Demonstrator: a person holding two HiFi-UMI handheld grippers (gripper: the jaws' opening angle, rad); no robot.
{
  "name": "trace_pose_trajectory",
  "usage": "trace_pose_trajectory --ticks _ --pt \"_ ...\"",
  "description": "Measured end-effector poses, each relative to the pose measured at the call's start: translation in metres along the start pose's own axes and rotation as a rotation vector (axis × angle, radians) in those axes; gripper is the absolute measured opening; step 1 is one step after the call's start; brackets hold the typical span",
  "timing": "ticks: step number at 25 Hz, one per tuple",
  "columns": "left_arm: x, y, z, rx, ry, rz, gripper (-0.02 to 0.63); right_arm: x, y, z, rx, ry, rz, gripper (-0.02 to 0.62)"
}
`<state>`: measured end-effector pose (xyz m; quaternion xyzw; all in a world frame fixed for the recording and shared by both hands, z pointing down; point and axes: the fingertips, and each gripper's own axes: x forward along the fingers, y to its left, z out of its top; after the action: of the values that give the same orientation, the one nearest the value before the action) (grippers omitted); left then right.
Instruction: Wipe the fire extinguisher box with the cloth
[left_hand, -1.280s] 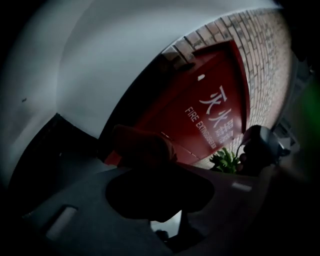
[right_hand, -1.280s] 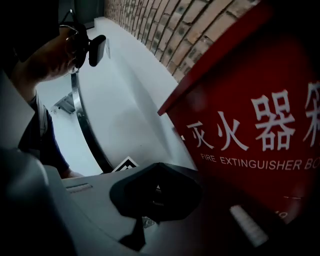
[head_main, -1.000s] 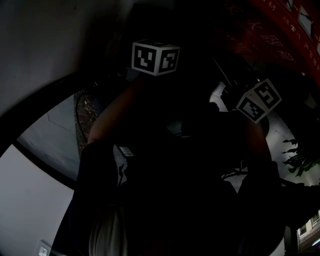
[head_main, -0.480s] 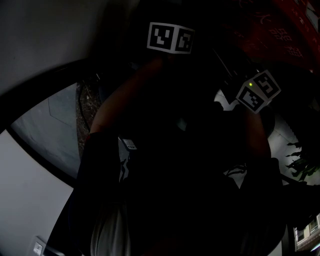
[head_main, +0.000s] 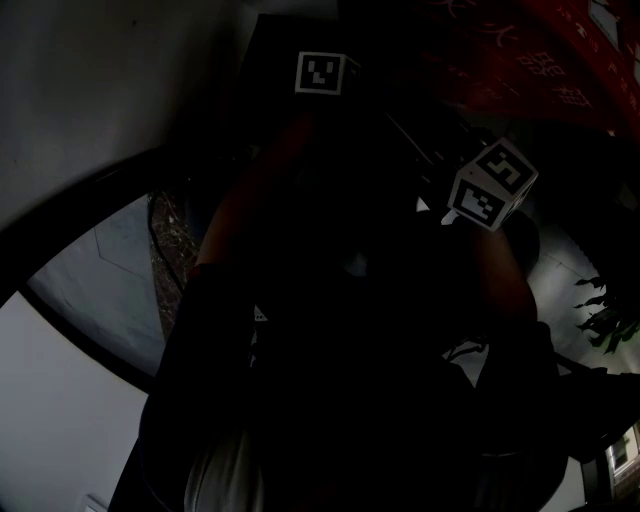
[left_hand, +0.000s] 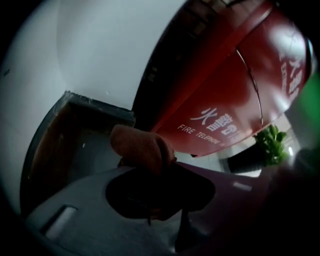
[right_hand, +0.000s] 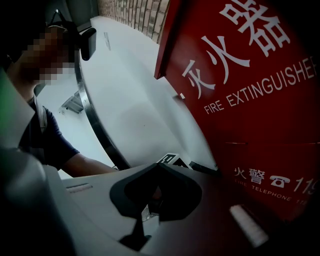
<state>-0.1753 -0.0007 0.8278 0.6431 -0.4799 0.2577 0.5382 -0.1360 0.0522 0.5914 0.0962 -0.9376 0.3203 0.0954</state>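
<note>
Approach step: left gripper (left_hand: 150, 167) pinches rust-brown fabric cloth (left_hand: 140, 145), red metal fire extinguisher box (left_hand: 225, 90) ahead-right, apparently uncontacted; right gripper (right_hand: 152, 192) pressed together, idle; next requires pressing cloth onto panel.

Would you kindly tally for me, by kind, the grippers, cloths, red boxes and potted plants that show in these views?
grippers: 2, the left gripper and the right gripper
cloth: 1
fire extinguisher box: 1
potted plant: 1
Total: 5
</note>
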Motion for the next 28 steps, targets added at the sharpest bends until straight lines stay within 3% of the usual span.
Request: trace_pose_trajectory --ticks 4,6,12,23,28 --pt "0.005 -0.007 0.002 0.102 0.038 0.021 0.118 0.001 0.000 -0.003 0.003 0.010 -0.007 0.000" --pt "0.011 -0.010 0.003 0.111 0.046 0.011 0.118 0.003 0.001 -0.005 -0.009 0.018 -0.014 0.000" --pt "0.029 0.016 0.001 -0.009 0.000 0.026 0.118 -0.003 0.005 -0.008 -0.018 0.018 -0.037 0.000" --pt "0.062 0.009 0.039 -0.158 -0.237 -0.054 0.115 0.001 0.015 -0.008 -0.006 0.006 -0.018 0.000" --pt "0.082 0.007 0.044 -0.281 -0.355 -0.108 0.112 -0.003 0.026 -0.002 0.012 -0.030 0.022 0.000"
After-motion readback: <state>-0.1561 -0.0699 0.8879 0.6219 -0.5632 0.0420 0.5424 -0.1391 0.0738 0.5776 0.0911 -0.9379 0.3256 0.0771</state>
